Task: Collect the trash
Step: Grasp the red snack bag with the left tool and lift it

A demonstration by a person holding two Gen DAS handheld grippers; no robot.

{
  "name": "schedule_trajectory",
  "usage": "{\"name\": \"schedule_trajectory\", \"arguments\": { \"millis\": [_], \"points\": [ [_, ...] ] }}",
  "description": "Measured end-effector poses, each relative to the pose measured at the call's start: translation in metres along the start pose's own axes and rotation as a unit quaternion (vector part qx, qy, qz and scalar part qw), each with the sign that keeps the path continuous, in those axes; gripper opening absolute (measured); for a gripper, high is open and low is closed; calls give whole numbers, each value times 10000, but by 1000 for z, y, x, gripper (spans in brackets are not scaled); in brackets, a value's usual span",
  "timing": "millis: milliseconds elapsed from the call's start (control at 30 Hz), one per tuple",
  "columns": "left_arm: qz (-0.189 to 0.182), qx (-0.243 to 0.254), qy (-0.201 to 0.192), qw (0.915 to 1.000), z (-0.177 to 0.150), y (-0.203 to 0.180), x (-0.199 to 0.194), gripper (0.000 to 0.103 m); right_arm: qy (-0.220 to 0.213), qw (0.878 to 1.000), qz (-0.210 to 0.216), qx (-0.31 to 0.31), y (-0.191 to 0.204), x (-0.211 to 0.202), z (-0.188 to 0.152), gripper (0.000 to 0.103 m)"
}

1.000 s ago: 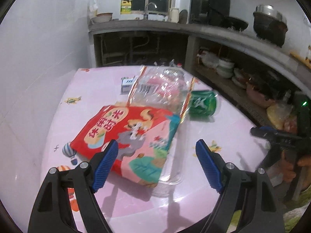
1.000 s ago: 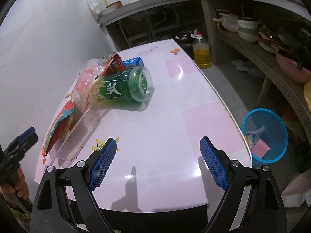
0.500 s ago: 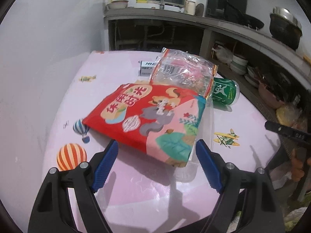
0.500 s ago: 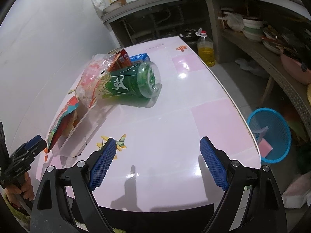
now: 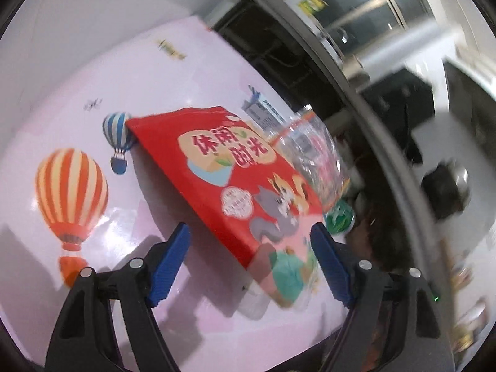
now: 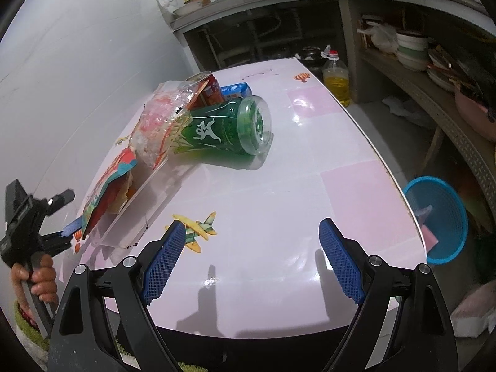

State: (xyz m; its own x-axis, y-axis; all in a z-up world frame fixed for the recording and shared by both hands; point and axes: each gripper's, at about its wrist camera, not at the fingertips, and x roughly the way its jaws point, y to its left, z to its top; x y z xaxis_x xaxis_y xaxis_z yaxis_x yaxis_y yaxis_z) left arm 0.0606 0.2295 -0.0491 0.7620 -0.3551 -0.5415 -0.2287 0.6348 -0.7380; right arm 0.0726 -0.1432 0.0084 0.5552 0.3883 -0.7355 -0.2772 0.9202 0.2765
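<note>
L gripper (image 5: pixel 249 248) spread wide, straddling red snack bag (image 5: pixel 229 173) | R gripper (image 6: pixel 252 257) spread wide, empty

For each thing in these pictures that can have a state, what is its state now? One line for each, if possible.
left claw: open, around the near corner of the red snack bag
right claw: open, holds nothing, above the table
red snack bag: lies flat, not yet gripped
green bottle: on its side
clear wrapper: crumpled, leans on the bottle
red can: upright
blue basket: on the floor, something pink inside
</note>
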Motion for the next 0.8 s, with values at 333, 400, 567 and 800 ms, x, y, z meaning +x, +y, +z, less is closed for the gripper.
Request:
{"name": "schedule_trajectory", "arguments": {
  "millis": [333, 400, 567, 800],
  "points": [
    [-291, -1198, -126, 9923, 18, 35, 17, 51, 40, 10000, -5, -38, 2, 1, 0, 84],
    [-357, -1238, -160, 9915, 19, 36, 18, 43, 56, 10000, -7, -35, 2, 2, 0, 84],
    [-485, -1223, -204, 9911, 20, 36, 18, 27, 84, 10000, -10, -38, 2, 4, 2, 84],
    [-700, -1356, -310, 9878, 23, 42, 18, 15, 140, 9998, 104, -19, 3, 9, 5, 84]
  ]
}}
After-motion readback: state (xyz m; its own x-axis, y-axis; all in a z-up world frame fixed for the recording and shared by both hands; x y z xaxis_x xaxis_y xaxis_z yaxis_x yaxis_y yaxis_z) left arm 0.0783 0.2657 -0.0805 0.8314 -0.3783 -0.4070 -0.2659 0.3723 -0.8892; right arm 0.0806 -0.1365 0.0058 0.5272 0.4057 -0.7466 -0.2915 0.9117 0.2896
